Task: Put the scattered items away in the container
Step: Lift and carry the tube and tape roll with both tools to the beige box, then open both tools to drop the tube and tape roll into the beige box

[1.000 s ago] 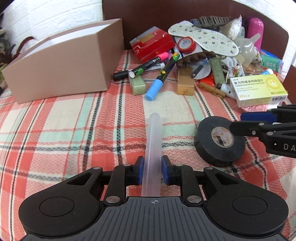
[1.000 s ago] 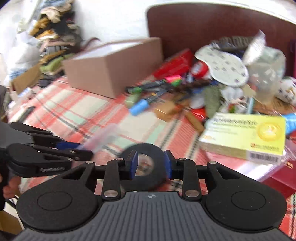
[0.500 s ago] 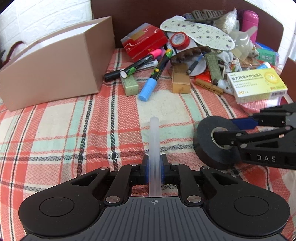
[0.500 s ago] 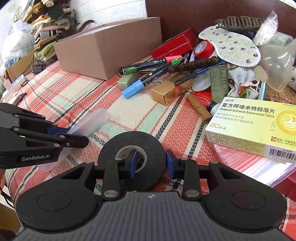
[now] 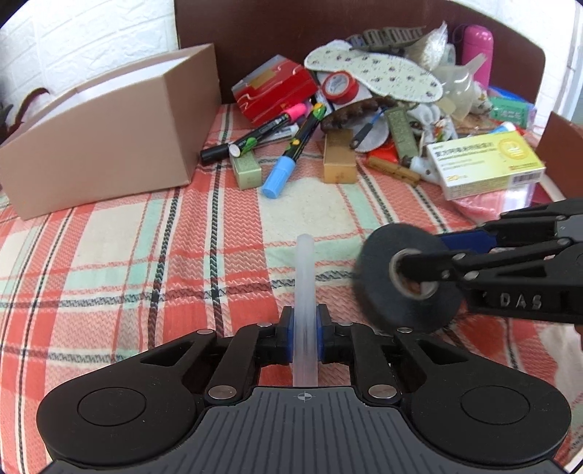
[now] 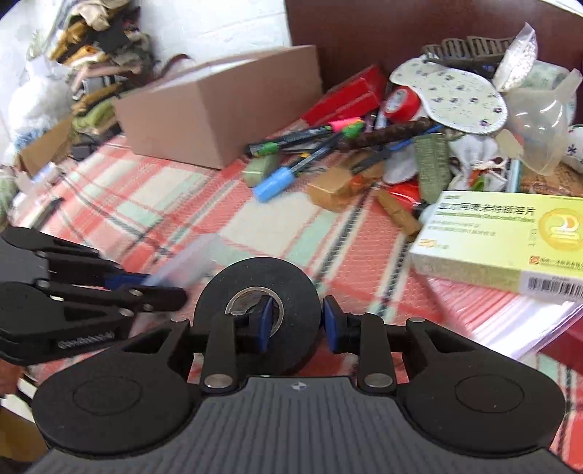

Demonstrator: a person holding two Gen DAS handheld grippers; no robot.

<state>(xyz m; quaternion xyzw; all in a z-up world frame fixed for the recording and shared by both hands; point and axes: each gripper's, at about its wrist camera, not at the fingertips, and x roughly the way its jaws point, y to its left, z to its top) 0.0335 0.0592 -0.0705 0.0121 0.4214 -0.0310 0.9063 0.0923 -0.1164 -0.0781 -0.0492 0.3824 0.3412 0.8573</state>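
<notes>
My left gripper [image 5: 304,337] is shut on a clear plastic tube [image 5: 305,277] that points forward above the plaid cloth. My right gripper [image 6: 295,319] is shut on a black tape roll [image 6: 288,288], one finger through its core, one outside its rim. The roll [image 5: 379,277] is lifted and tilted at the right of the left wrist view, beside the tube [image 6: 189,260]. The open cardboard box [image 5: 109,127] stands at the far left; it also shows in the right wrist view [image 6: 218,105].
A heap of items lies at the back: markers [image 5: 291,146], a red box [image 5: 277,87], red tape [image 5: 340,85], an insole [image 5: 375,71], a gold box [image 5: 339,156], a yellow medicine box [image 5: 484,164]. A brown headboard [image 5: 291,32] rises behind.
The right gripper has lifted the black tape roll off the cloth and tilted it. The left gripper has closed tight on the tube and raised it slightly.
</notes>
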